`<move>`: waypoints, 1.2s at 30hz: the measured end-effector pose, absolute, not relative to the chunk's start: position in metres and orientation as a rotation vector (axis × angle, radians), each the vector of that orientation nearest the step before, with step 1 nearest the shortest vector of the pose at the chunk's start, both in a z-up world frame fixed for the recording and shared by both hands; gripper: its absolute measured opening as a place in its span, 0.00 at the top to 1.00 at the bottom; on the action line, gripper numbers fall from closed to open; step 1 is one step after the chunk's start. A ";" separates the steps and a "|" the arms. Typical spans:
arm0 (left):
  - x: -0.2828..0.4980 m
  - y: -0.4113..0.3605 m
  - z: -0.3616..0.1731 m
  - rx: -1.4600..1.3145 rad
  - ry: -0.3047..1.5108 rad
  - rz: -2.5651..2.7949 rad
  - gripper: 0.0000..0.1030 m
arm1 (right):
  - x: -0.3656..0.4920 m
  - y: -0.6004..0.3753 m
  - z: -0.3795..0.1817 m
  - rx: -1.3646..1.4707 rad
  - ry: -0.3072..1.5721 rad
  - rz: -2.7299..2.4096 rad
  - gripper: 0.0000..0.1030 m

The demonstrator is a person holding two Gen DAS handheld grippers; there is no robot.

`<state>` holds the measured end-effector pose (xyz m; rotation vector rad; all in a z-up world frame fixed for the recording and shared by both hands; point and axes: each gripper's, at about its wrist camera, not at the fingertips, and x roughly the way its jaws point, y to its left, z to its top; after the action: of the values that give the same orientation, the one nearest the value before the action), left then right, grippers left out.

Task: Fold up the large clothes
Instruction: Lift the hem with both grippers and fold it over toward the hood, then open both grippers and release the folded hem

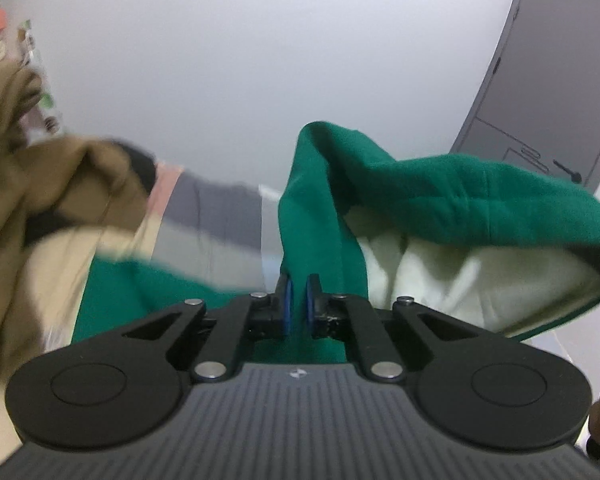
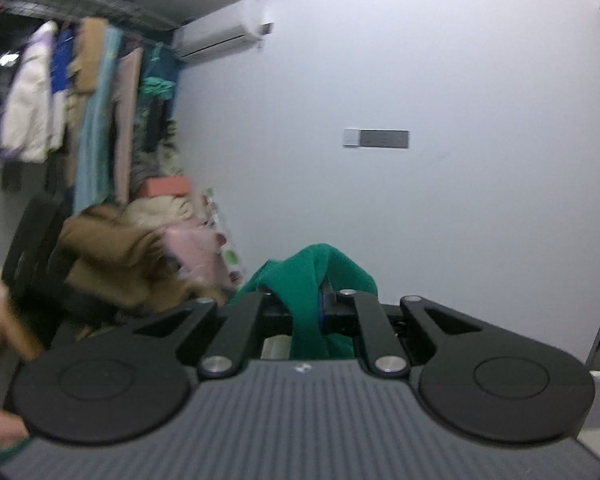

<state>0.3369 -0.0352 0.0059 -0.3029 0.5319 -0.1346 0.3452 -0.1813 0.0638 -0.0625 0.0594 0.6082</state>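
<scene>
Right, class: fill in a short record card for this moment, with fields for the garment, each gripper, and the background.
garment: green garment with pale lining, lifted off the surface
left gripper: shut on a fold of the green garment
right gripper: shut on another bunch of the green garment
nearby clothes: brown garment, blurred
background: white wall, grey door, air conditioner, clothes rack

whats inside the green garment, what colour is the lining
The green garment, pinched by the left gripper, shows a cream lining inside. Deeper in, its folds hide the rest.
</scene>
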 end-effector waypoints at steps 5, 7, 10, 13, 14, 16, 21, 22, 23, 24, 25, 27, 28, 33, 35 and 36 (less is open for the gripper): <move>0.255 -0.054 -0.031 -0.313 0.603 -0.120 0.91 | 0.269 -0.190 0.017 -0.020 0.190 0.586 0.90; 0.229 -0.057 -0.045 -0.335 0.629 -0.113 0.91 | 0.252 -0.196 -0.007 0.009 0.286 0.565 0.90; 0.200 -0.063 -0.054 -0.330 0.650 -0.123 0.89 | 0.235 -0.200 -0.032 0.002 0.405 0.530 0.88; 0.176 -0.068 -0.063 -0.304 0.640 -0.127 0.82 | 0.228 -0.204 -0.039 0.033 0.475 0.513 0.88; 0.168 -0.071 -0.062 -0.283 0.633 -0.127 0.80 | 0.226 -0.209 -0.041 0.057 0.501 0.512 0.86; 0.157 -0.075 -0.062 -0.262 0.624 -0.132 0.72 | 0.224 -0.211 -0.042 0.081 0.538 0.506 0.85; 0.152 -0.071 -0.068 -0.248 0.624 -0.125 0.63 | 0.207 -0.211 -0.043 0.147 0.512 0.523 0.24; 0.152 -0.072 -0.069 -0.245 0.625 -0.123 0.61 | 0.202 -0.213 -0.040 0.158 0.493 0.525 0.24; 0.151 -0.072 -0.070 -0.246 0.624 -0.122 0.61 | 0.202 -0.214 -0.037 0.166 0.485 0.528 0.24; 0.151 -0.072 -0.070 -0.251 0.620 -0.124 0.59 | 0.202 -0.216 -0.032 0.179 0.479 0.528 0.24; 0.150 -0.073 -0.070 -0.248 0.619 -0.124 0.58 | 0.205 -0.218 -0.026 0.194 0.471 0.526 0.24; 0.152 -0.074 -0.071 -0.238 0.616 -0.125 0.56 | 0.216 -0.215 -0.019 0.197 0.460 0.514 0.24; 0.154 -0.073 -0.072 -0.244 0.617 -0.129 0.55 | 0.225 -0.211 -0.014 0.188 0.459 0.504 0.24; 0.163 -0.067 -0.079 -0.239 0.637 -0.124 0.55 | 0.274 -0.188 -0.007 0.139 0.473 0.479 0.24; 0.167 -0.062 -0.082 -0.244 0.640 -0.119 0.55 | 0.301 -0.179 -0.008 0.145 0.490 0.450 0.24; 0.168 -0.060 -0.083 -0.249 0.641 -0.116 0.55 | 0.312 -0.176 -0.010 0.150 0.498 0.437 0.24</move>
<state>0.1684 -0.0598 -0.0830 -0.2486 0.6407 -0.1163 0.3121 -0.1763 -0.0099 0.1504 0.4980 0.4373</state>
